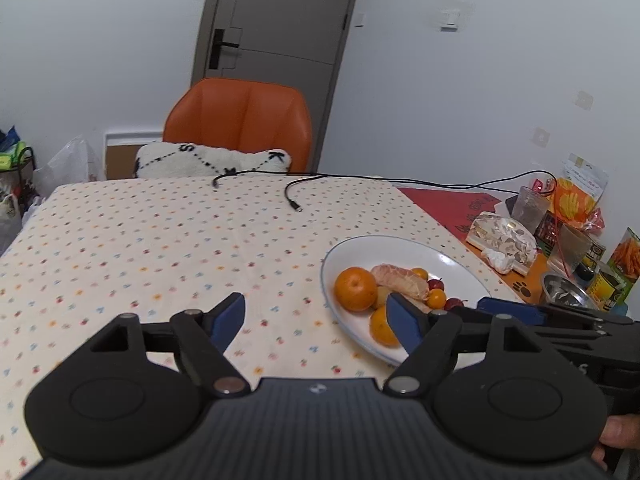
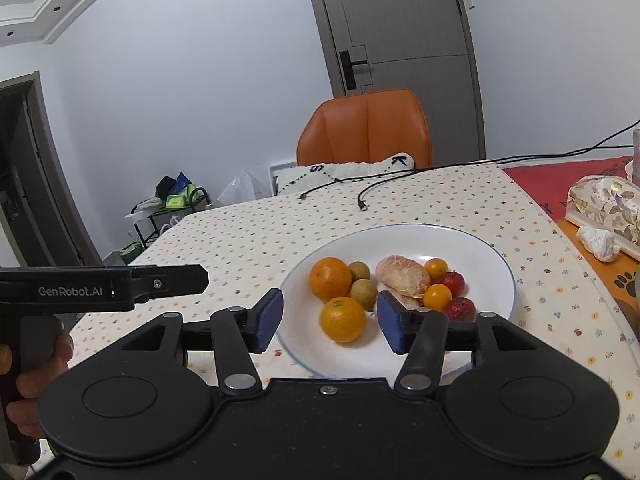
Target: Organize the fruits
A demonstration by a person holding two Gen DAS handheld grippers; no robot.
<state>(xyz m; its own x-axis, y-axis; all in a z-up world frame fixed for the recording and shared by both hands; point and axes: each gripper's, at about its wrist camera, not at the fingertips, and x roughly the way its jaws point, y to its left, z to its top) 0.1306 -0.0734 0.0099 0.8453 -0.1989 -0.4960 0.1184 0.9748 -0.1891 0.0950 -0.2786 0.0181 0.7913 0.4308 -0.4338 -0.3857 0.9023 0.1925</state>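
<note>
A white plate (image 2: pixel 472 248) is seen on the dotted tablecloth (image 1: pixel 160 240), and it is taken as the landmark. All the fruit is gathered on it. Two oranges are noted on the plate's left part: the larger orange (image 2: pixel 330 278) farther back, the smaller orange (image 2: pixel 343 319) toward the near rim. Two small brownish-green fruits (image 2: pixel 362 282) are wedged just behind and right of the oranges, touching each other. A peeled citrus (image 2: pixel 402 276) is laid at the plate's centre. To its right, two small yellow-orange fruits (image 2: pixel 437 282) and two red ones (image 2: pixel 456 294) are clustered; their kind cannot be told with confidence at this resolution.

The right gripper (image 2: pixel 330 320) is held just above the near rim of the plate, fingers spread wide, with the smaller orange framed between them but not touched. The left gripper (image 1: pixel 318 320) is held left of the plate over bare tablecloth, fingers likewise spread and empty; its right finger (image 1: pixel 404 326) overlaps the plate's near-left edge in the left wrist view.

Beyond the plate, two black cable ends (image 1: pixel 296 204) are recorded on the cloth, and an orange chair (image 1: pixel 240 120) behind the table's far edge.
</note>
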